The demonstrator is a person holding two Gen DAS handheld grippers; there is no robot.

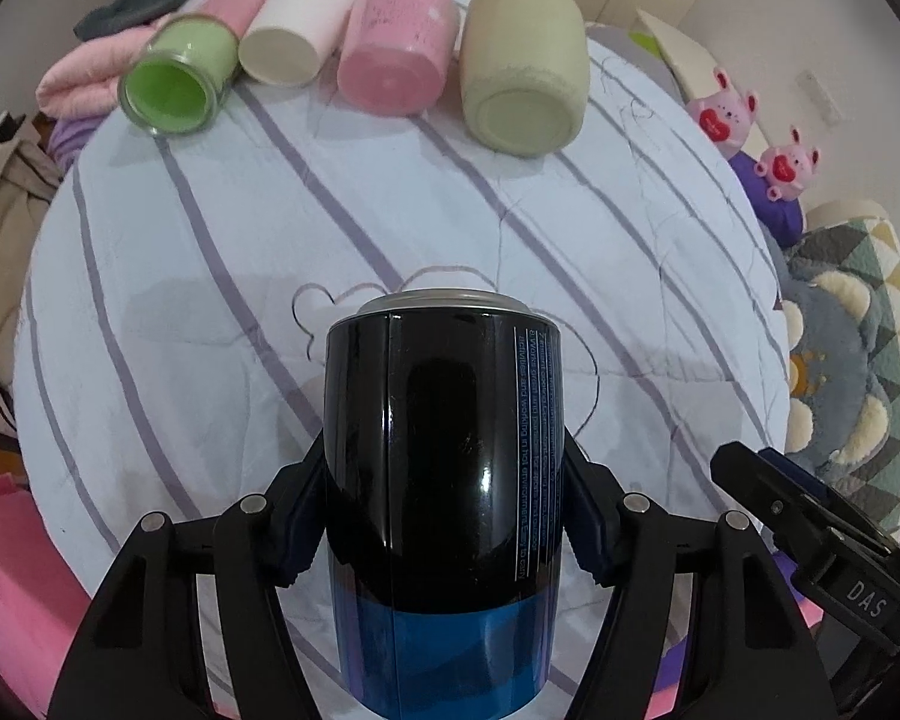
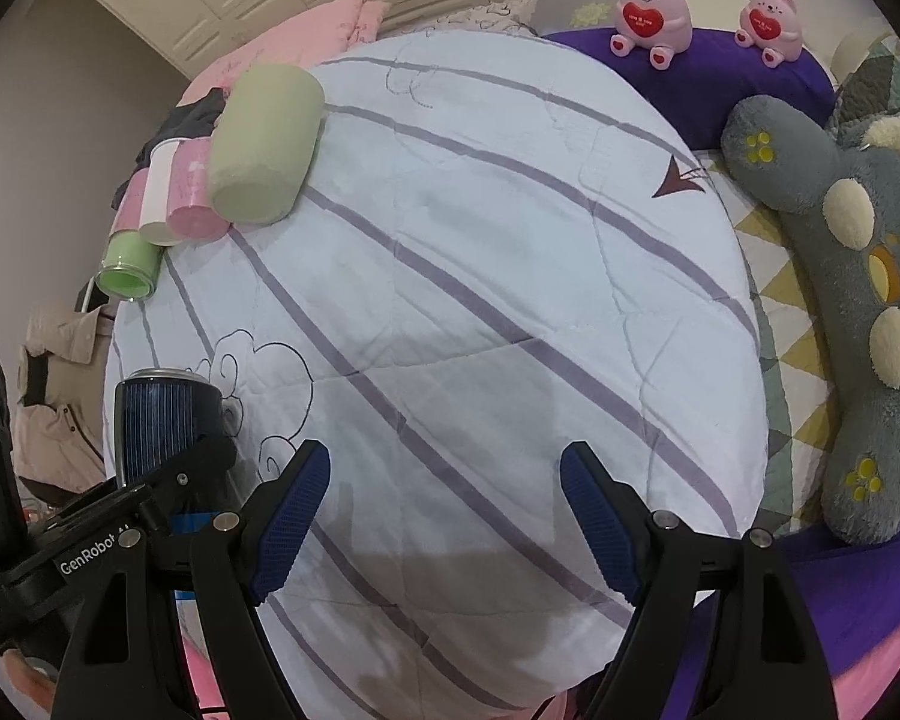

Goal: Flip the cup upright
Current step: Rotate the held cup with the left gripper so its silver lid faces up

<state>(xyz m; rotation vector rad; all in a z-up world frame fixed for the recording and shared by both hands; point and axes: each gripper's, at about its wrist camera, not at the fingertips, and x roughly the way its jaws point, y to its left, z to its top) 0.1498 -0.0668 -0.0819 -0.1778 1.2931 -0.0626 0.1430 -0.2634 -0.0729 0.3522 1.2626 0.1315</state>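
My left gripper (image 1: 444, 480) is shut on a glossy black and blue cup (image 1: 444, 468) with a silver end pointing away from the camera, held over the striped white quilt (image 1: 270, 240). The same cup (image 2: 162, 426) shows at the lower left of the right wrist view, gripped by the left gripper. My right gripper (image 2: 444, 480) is open and empty above the quilt (image 2: 480, 270); part of it shows at the lower right of the left wrist view (image 1: 810, 516).
Several cups lie on their sides at the quilt's far edge: green (image 1: 177, 81), white (image 1: 300, 24), pink (image 1: 396, 48) and olive (image 1: 522, 66). Pink folded bedding (image 1: 90, 78) lies behind. Pink bunny toys (image 2: 651, 9) and a grey plush (image 2: 840, 276) sit at the right.
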